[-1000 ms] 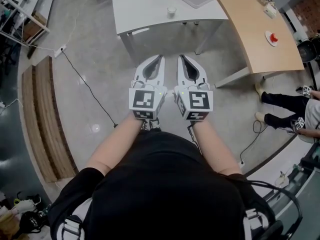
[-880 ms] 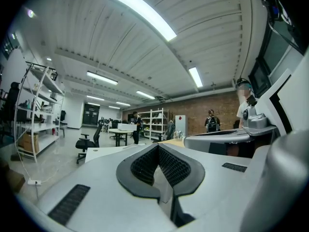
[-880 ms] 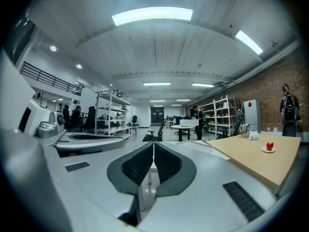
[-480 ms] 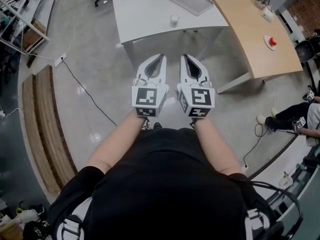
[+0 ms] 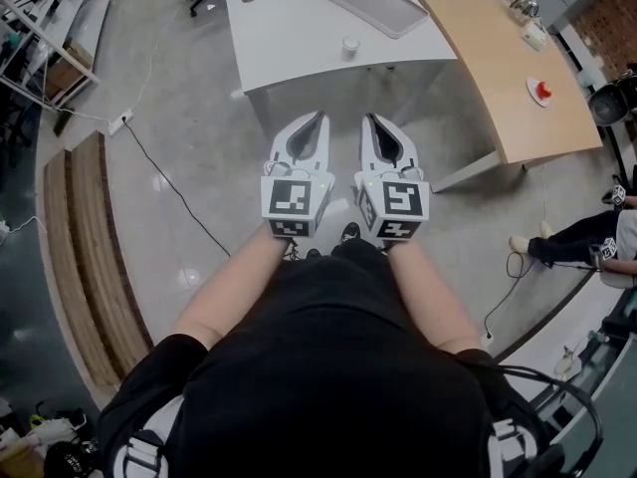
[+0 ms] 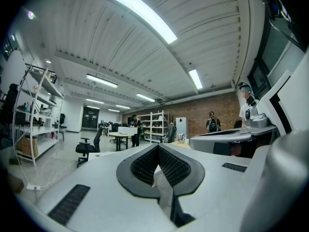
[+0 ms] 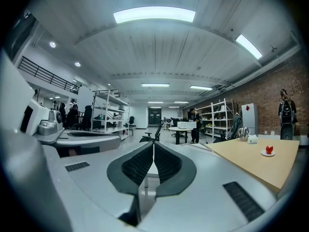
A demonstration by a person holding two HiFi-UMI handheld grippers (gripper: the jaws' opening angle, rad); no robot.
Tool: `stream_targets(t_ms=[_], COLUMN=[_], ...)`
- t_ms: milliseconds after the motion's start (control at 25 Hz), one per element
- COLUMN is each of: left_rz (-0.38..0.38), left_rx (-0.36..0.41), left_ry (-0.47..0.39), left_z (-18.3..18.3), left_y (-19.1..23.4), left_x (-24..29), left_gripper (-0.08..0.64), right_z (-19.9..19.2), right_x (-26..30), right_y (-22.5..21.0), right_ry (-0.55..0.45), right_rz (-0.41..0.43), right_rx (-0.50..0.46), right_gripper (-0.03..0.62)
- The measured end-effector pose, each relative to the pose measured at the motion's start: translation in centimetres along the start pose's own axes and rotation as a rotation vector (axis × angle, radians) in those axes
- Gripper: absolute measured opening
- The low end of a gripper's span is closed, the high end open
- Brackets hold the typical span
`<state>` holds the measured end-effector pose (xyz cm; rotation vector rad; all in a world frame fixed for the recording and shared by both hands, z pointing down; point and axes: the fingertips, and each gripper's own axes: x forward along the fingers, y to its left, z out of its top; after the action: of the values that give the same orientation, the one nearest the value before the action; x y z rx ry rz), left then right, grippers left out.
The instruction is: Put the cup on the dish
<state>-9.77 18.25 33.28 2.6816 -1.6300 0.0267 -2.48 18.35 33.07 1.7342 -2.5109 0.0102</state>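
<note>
Cup stood on the white table at twelve o'clock from my tools; left tool and right tool were both closed, empty.

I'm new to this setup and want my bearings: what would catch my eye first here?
Mid-picture in the head view, the left tongs and right tongs jut out side by side, both shut and empty, over the floor. Beyond them a small cup stands on the white table, while the dish with a red thing sits far right on the wooden table.
</note>
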Motion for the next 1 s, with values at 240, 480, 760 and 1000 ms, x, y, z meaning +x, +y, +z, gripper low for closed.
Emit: stream_targets(t_ms=[240,480,760,1000], left_rz=[0.016,0.040,0.039,0.039], left_rx=[0.035,0.046,0.039,0.031], left_ry=[0.010,0.017,0.045,0.064], left_z=[-0.3,-0.6,-1.8,-2.5], left_y=[1.2,2.8,4.1,5.4], left_x=[0.1,1.9,5.3,9.3], left_gripper=[0.005,0.006,0.006,0.006], right_z=[-0.1,-0.2,-0.7,-1.6], right_x=[1.0,3.5,7.4,11.0], right_y=[0.6,0.1,-1.2,-3.2], right_ry=[-0.006,-0.021,-0.008,0.018], right_rz=[0.016,0.028,0.045,0.051], right_rx=[0.008,0.019,0.040,0.047], right_gripper=[0.014,0.014,0.014,0.014])
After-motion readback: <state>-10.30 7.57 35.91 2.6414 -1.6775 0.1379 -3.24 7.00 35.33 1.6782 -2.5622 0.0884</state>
